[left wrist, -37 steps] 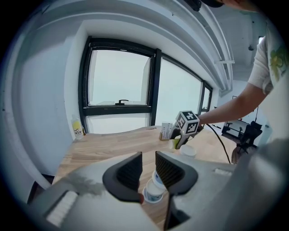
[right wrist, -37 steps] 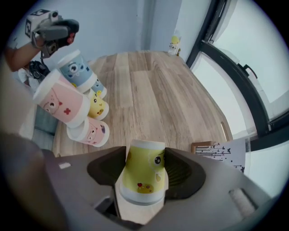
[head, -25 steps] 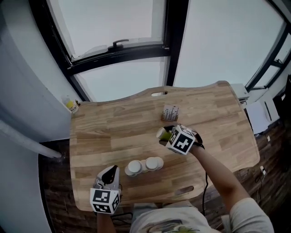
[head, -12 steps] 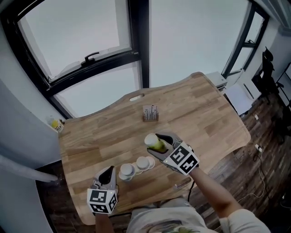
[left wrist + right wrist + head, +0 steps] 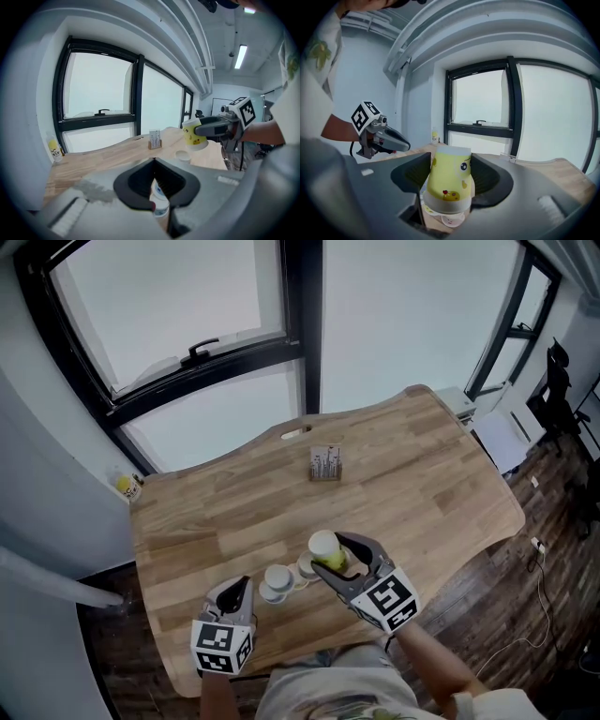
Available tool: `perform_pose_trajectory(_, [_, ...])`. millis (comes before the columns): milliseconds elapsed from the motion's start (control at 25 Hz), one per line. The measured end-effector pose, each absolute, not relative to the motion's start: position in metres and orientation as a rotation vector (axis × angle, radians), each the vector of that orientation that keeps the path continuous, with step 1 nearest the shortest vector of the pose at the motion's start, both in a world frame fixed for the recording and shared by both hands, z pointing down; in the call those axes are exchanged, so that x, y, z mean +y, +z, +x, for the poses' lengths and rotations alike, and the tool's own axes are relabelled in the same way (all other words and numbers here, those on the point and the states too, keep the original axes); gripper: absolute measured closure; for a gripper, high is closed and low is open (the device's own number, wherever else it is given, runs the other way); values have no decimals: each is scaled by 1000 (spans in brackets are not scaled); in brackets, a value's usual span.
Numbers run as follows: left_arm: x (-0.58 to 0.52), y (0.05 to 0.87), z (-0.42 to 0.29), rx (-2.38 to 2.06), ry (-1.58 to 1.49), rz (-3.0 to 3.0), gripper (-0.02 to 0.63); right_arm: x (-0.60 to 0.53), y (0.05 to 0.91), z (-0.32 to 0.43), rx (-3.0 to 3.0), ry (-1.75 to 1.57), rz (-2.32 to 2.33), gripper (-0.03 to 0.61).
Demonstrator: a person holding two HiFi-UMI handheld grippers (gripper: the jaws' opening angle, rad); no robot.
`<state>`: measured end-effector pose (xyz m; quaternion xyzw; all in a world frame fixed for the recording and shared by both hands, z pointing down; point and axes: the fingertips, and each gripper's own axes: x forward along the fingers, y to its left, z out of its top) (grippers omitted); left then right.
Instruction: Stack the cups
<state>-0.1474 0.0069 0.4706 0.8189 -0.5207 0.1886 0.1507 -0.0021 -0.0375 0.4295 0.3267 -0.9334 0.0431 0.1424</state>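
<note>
a wooden table [image 5: 234, 512] with a wavy far edge and a slot [image 5: 295, 433] cut near it. a small card stand [image 5: 325, 463] sits toward the far middle. an upturned white cup [image 5: 277, 582] stands near the front edge, with a second cup [image 5: 304, 567] just beside it, partly hidden.

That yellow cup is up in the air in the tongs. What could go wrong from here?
The right tongs grip the upside-down yellow paper cup by its sloping sides, so it might slip or get crushed. Lowered off-centre, it could topple the two small white cups close together on the wooden table. The shut left tongs nearby might bump one.
</note>
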Motion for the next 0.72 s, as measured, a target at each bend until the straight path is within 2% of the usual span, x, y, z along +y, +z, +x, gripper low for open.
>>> perform_pose_trajectory(720, [13, 489, -163, -1469, 540, 2345, 607, -33, 430, -58, -2816, 96, 990, 305])
